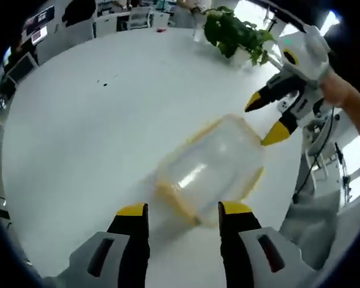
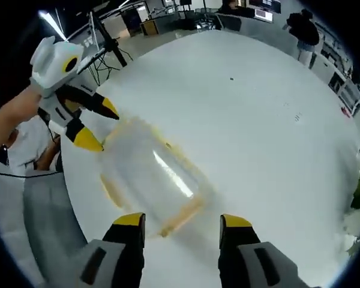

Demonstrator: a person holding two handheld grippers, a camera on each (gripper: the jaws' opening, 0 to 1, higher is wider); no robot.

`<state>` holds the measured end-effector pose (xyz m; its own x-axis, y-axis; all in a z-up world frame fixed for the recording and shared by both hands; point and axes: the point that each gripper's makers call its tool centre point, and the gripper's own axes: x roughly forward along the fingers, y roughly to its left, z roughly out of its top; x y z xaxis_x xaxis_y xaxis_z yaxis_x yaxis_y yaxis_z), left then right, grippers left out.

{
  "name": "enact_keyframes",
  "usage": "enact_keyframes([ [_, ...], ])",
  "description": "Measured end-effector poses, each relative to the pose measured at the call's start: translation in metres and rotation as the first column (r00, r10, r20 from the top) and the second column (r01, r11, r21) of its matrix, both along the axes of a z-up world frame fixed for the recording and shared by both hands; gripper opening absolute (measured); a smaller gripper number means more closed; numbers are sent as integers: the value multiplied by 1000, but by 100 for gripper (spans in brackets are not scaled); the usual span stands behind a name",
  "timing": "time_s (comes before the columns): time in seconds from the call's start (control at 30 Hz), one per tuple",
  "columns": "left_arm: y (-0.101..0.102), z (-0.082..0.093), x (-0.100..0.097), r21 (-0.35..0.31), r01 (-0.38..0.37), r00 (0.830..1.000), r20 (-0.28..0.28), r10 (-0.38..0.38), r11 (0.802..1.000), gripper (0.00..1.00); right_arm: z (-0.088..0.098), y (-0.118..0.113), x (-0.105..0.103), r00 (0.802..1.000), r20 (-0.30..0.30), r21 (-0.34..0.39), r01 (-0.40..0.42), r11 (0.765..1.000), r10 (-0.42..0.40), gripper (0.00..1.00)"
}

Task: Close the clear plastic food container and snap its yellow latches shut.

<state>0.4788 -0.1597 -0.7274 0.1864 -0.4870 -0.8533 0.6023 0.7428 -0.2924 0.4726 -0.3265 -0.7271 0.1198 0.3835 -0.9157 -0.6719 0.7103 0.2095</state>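
Observation:
A clear plastic food container (image 1: 211,168) with yellow latches lies on the white round table (image 1: 96,132), blurred by motion. My left gripper (image 1: 183,211) is open, its yellow-tipped jaws standing just short of the container's near end. Beyond the far end the right gripper (image 1: 261,120) is open, held in a person's hand, its tips close to the container's corner. In the right gripper view the same container (image 2: 150,177) lies ahead of my open right gripper (image 2: 183,221), and the left gripper (image 2: 96,126) is at its far left corner. I cannot tell how the latches stand.
A green potted plant (image 1: 234,33) stands at the table's far edge. A tripod and stands (image 1: 315,150) rise beside the table on the right. Desks, chairs and a person (image 2: 303,30) are in the background. The table's edge (image 2: 78,222) curves near the container.

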Motion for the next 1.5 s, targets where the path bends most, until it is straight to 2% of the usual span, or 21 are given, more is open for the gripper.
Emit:
enact_keyframes([
  [0.27, -5, 1, 2, -30, -73, 997, -19, 73, 997, 43, -4, 3, -5, 997, -31, 6, 72, 997, -71, 45],
  [0.4, -5, 0, 1, -48, -134, 990, -57, 131, 990, 38, -6, 8, -5, 991, -56, 32, 123, 992, -121, 44],
  [0.6, -7, -5, -2, -43, -133, 990, -60, 130, 990, 37, -10, 9, -8, 986, -78, 31, 151, 988, -148, 43],
  [0.67, -7, -7, -2, -44, -136, 989, -62, 133, 990, 36, -11, 10, -5, 986, -62, 38, 155, 987, -152, 37],
  [0.77, -11, -11, -6, -49, -133, 989, -73, 129, 990, 34, -13, 13, -6, 977, -96, 65, 197, 978, -190, 36],
  [0.83, -16, -10, -5, -73, -147, 987, -72, 142, 986, 34, -12, 14, -6, 979, -89, 67, 189, 980, -183, 37],
  [0.9, -14, -11, -5, -62, -146, 988, -66, 141, 987, 35, -12, 17, -7, 980, -94, 83, 183, 980, -175, 33],
  [1.1, -15, -11, -5, -73, -153, 987, -63, 148, 986, 33, -12, 19, -6, 983, -76, 93, 175, 980, -169, 34],
  [1.33, -17, -10, -6, -57, -144, 988, -72, 140, 988, 31, -13, 20, -6, 986, -61, 94, 163, 982, -157, 32],
  [1.4, -18, -11, -5, -62, -181, 981, -82, 176, 982, 30, -13, 21, -6, 986, -62, 92, 160, 983, -155, 32],
  [1.43, -23, -8, -6, -77, -249, 964, -119, 239, 965, 30, -14, 21, -5, 984, -78, 87, 167, 982, -160, 31],
  [1.47, -25, -6, -5, -90, -200, 977, -96, 192, 976, 30, -14, 22, -6, 982, -85, 88, 174, 981, -167, 30],
  [1.5, -24, -11, -5, -59, -173, 983, -79, 168, 983, 31, -14, 19, -8, 981, -83, 73, 183, 980, -177, 30],
])
